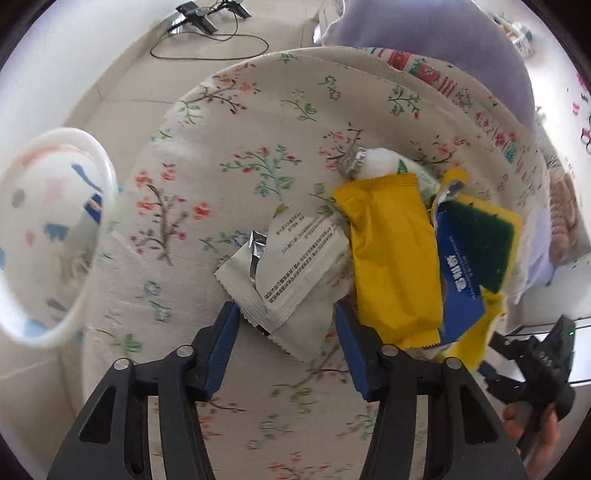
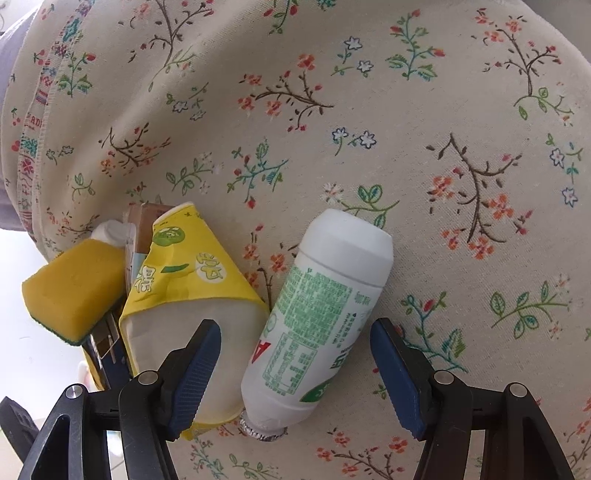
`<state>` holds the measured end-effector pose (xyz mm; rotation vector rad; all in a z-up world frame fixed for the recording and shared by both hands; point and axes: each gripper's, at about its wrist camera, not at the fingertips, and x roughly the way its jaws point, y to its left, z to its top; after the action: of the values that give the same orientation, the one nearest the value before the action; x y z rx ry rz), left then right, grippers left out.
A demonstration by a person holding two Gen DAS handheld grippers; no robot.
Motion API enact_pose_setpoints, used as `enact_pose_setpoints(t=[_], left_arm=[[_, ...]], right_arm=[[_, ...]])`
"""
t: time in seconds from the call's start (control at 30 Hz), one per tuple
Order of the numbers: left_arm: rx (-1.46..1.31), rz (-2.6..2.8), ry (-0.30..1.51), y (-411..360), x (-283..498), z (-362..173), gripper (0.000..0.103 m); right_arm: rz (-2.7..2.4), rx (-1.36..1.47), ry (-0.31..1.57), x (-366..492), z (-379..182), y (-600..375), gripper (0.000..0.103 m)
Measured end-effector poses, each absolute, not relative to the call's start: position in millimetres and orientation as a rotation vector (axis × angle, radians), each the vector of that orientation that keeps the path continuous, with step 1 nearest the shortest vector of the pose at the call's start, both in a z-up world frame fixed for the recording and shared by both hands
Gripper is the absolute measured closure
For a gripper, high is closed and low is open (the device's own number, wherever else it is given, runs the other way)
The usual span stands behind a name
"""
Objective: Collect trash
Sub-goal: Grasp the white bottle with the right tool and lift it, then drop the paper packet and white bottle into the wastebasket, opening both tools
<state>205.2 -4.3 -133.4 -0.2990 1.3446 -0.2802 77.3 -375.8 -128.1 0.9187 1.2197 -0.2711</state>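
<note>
In the left wrist view my left gripper [image 1: 286, 319] is open, its fingertips on either side of a torn white wrapper [image 1: 295, 273] lying on the floral tablecloth [image 1: 236, 133]. To its right lie a yellow packet [image 1: 391, 258], a blue card [image 1: 460, 277], a yellow-green sponge [image 1: 484, 247] and a white bottle [image 1: 376, 162]. In the right wrist view my right gripper [image 2: 295, 339] is open around the white bottle with green print [image 2: 321, 317], which lies on its side. A crushed yellow paper cup [image 2: 188, 280] and the sponge [image 2: 74, 288] lie to its left.
A white bin with a patterned liner [image 1: 51, 236] stands left of the table. A lilac cloth-covered seat [image 1: 436, 33] is behind the table. A cable and stand [image 1: 207, 22] lie on the floor. The right gripper body [image 1: 543, 365] shows at lower right.
</note>
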Motion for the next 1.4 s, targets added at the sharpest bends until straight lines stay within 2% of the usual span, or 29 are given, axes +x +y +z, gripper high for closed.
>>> enact_pose_setpoints(t=[0.03, 0.17, 0.33, 0.43, 0.63, 0.73, 0.83, 1.1, 1.4], left_arm=[[-0.288, -0.269, 1.342, -6, 205, -134, 0.070], [-0.340, -0.282, 1.335, -5, 203, -134, 0.077], [-0.365, -0.276, 1.244, -4, 196, -115, 0.087], [-0.372, -0.270, 1.202, -1, 187, -98, 0.089], [-0.344, -0.299, 1.143, 3, 174, -63, 0.089], [-0.345, -0.313, 1.137, 9, 175, -58, 0.089], [-0.356, -0.323, 1.155, 18, 171, -61, 0.089], [-0.395, -0.306, 1.109, 65, 164, -44, 0.089], [-0.441, -0.096, 1.093, 151, 176, -49, 0.089]], right_arm=[[-0.274, 0.918, 1.218, 79, -128, -374, 0.030], [-0.281, 0.928, 1.208, 83, -129, -368, 0.031], [-0.304, 0.941, 1.196, 83, -129, -376, 0.048], [-0.299, 0.955, 1.196, 83, -130, -379, 0.052], [-0.296, 0.984, 1.199, 79, -132, -387, 0.053], [-0.304, 0.969, 1.185, 79, -131, -387, 0.060], [-0.299, 0.990, 1.161, 73, -126, -390, 0.062], [-0.304, 0.989, 1.040, 53, -88, -404, 0.062], [-0.146, 0.817, 0.858, 65, -29, -362, 0.062]])
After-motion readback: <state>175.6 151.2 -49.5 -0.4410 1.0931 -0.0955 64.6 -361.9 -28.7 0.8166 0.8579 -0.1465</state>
